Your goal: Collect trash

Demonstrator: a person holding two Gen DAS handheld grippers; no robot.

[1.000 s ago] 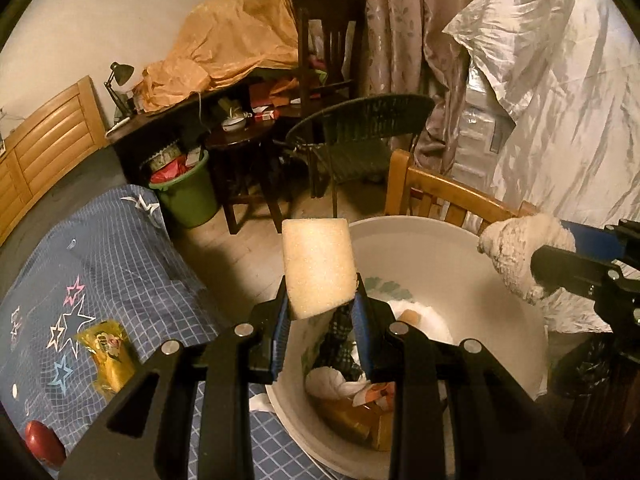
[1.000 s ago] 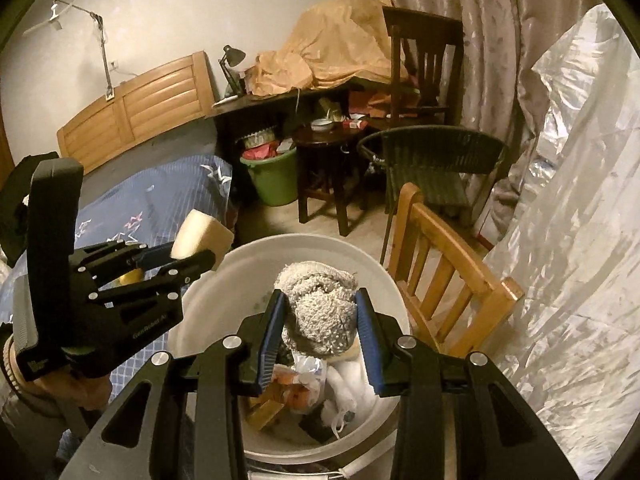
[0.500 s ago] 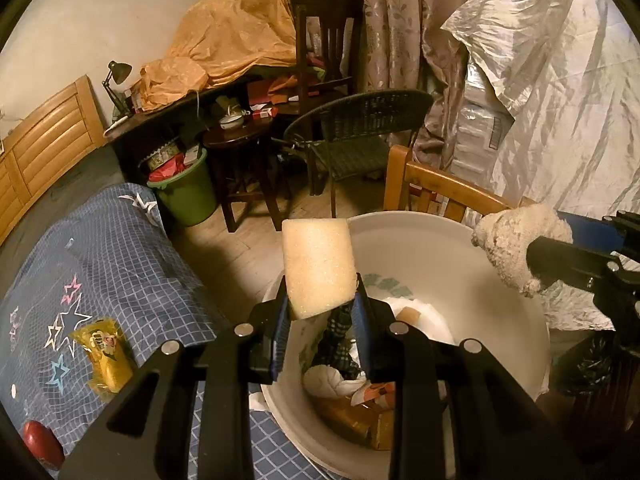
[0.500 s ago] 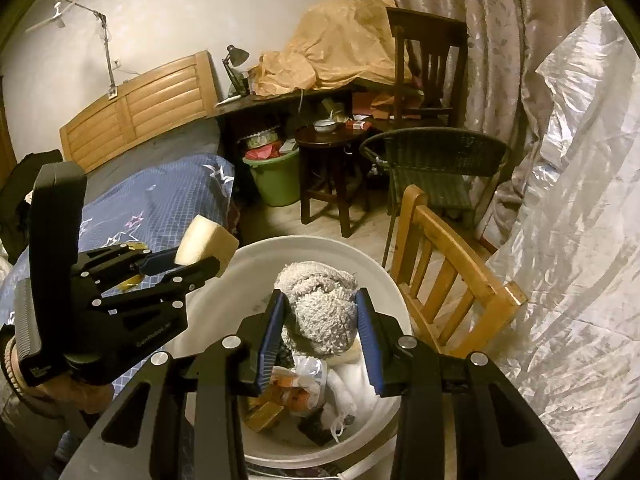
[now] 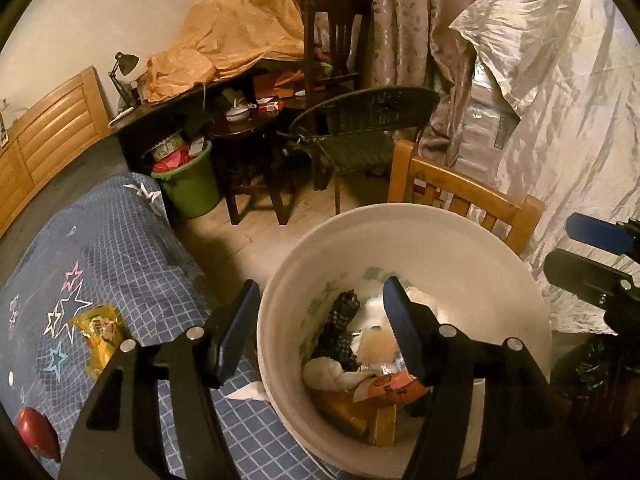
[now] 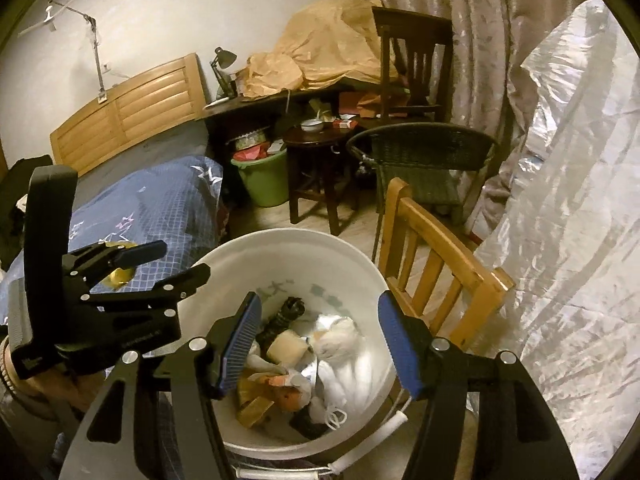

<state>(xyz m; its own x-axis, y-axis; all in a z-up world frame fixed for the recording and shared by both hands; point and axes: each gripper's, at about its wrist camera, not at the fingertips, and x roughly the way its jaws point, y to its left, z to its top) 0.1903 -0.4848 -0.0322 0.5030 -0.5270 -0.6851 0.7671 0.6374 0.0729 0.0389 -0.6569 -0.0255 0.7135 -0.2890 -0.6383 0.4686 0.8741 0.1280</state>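
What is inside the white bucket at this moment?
The white bucket holds a yellow sponge, a fuzzy ball, a dark pinecone-like thing, wrappers and white bags. Anything beneath that pile is hidden.

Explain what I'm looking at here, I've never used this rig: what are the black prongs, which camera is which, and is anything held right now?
No robot arm here: a person holds a two-finger gripper in each hand, each with a fisheye camera looking along its fingers. One picture is from the left gripper, the other from the right gripper; the right view also shows the left one from the side. Both are open and hold nothing. Both hover over a white bucket that holds trash, including a pale sponge and a fluffy white wad. On the blue checked bedspread lie a yellow wrapper and a red round object.
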